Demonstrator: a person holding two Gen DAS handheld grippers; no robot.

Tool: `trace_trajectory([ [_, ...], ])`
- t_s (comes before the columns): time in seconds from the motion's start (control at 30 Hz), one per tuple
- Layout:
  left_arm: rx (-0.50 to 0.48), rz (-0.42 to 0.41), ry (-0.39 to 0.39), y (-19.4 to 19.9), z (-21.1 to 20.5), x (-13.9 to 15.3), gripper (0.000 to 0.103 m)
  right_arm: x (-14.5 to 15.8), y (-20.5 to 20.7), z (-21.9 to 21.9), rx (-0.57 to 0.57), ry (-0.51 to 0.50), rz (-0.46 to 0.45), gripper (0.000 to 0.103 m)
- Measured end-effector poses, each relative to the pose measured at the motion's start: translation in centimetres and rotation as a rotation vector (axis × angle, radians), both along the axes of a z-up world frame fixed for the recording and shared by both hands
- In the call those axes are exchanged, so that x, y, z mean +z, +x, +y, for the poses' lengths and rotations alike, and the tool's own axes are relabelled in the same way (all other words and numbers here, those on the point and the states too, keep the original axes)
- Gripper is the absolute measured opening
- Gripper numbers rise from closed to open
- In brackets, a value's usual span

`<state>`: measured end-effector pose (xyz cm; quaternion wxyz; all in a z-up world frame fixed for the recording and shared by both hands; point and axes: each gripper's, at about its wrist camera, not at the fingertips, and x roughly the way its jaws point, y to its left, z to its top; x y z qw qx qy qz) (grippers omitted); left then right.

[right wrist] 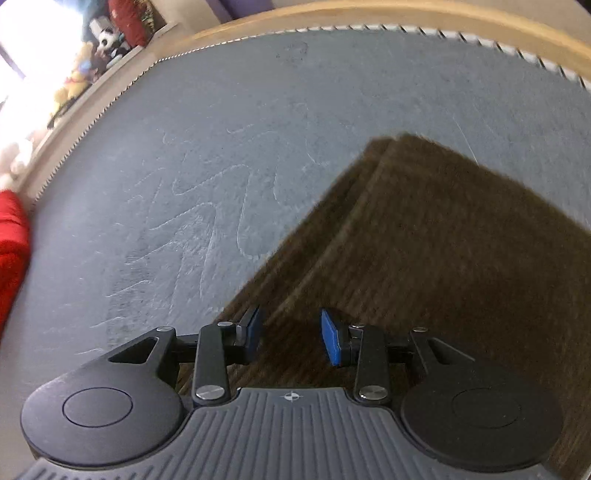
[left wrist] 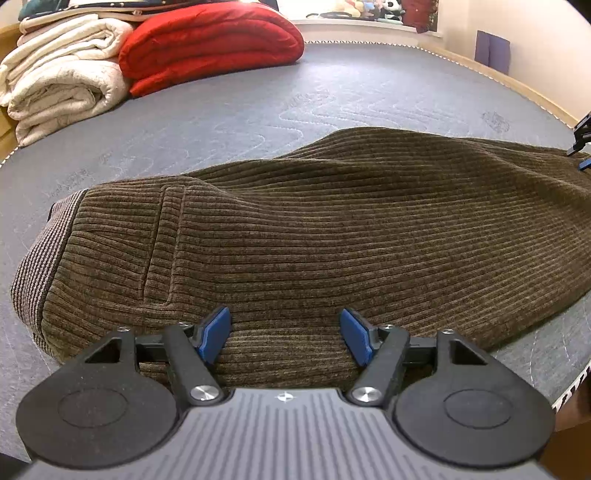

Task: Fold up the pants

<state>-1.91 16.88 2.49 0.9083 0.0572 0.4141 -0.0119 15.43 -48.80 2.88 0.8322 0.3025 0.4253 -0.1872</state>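
Brown corduroy pants [left wrist: 314, 236] lie across the grey mattress [left wrist: 258, 110], with the striped waistband [left wrist: 40, 254] at the left. My left gripper [left wrist: 285, 334] is open and empty, just above the near edge of the pants by the waist. My right gripper [right wrist: 290, 338] is open and empty, above the leg part of the pants [right wrist: 424, 251], whose folded leg ends point away from it. The right wrist view is motion-blurred. Part of the right gripper [left wrist: 581, 142] shows at the right edge of the left wrist view.
A folded red quilt [left wrist: 210, 44] and folded white quilts [left wrist: 59, 74] are stacked at the far left of the mattress. A wooden bed frame [right wrist: 369, 14] rims the mattress. Plush toys [right wrist: 85, 62] sit on a ledge beyond it.
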Motion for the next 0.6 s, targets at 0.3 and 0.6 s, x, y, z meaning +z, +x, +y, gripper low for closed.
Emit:
trace_trajectory([
  [0.3, 0.004, -0.013, 0.004, 0.2, -0.4, -0.3, 0.076, 0.0, 3.0, 3.8, 0.047, -0.308, 0.163, 0.013],
  [0.6, 0.001, -0.029, 0.010, -0.1, -0.5, -0.1, 0.076, 2.3, 1.9, 0.8, -0.140, -0.226, -0.037, 0.001],
])
